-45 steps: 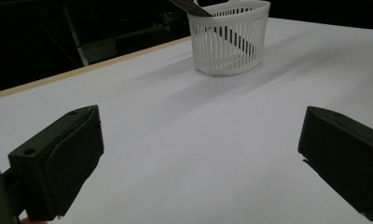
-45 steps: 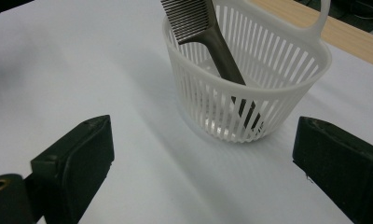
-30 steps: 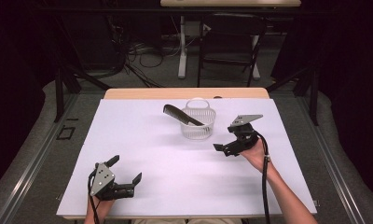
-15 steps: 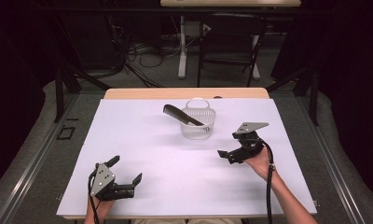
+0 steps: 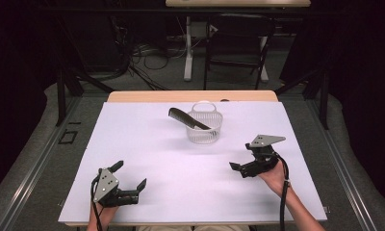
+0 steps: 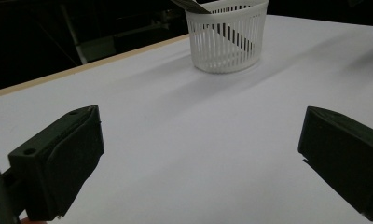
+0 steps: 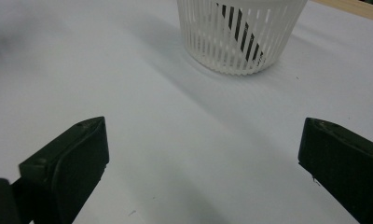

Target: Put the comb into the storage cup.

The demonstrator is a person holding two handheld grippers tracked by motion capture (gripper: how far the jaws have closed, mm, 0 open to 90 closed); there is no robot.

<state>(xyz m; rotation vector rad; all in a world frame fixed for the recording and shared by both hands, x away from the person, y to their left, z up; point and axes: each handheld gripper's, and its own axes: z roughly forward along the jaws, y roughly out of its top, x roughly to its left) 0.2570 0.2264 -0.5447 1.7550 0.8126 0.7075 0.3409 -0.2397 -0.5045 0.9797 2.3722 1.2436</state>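
A white slatted basket [image 5: 205, 129] stands upright at the back middle of the white sheet [image 5: 181, 163]. A black comb [image 5: 180, 116] leans in it, its upper end poking out over the left rim. My right gripper [image 5: 241, 157] hovers open, apart from the basket, to its front right. My left gripper [image 5: 131, 175] rests open near the front left. In the left gripper view the wide-apart jaws of the left gripper [image 6: 201, 126] face the basket [image 6: 226, 44] and comb [image 6: 188, 4] far ahead. In the right gripper view the right gripper [image 7: 203, 135] faces the basket [image 7: 240, 39]; the comb [image 7: 240, 32] shows through the slats.
The sheet covers a wooden table whose back edge [image 5: 190, 96] shows behind the basket. A chair [image 5: 238, 43], a table leg and floor cables lie beyond it. Bare sheet lies between the two grippers.
My right gripper has drawn back from the basket, toward the front right of the sheet. The left gripper, basket and comb have stayed put.
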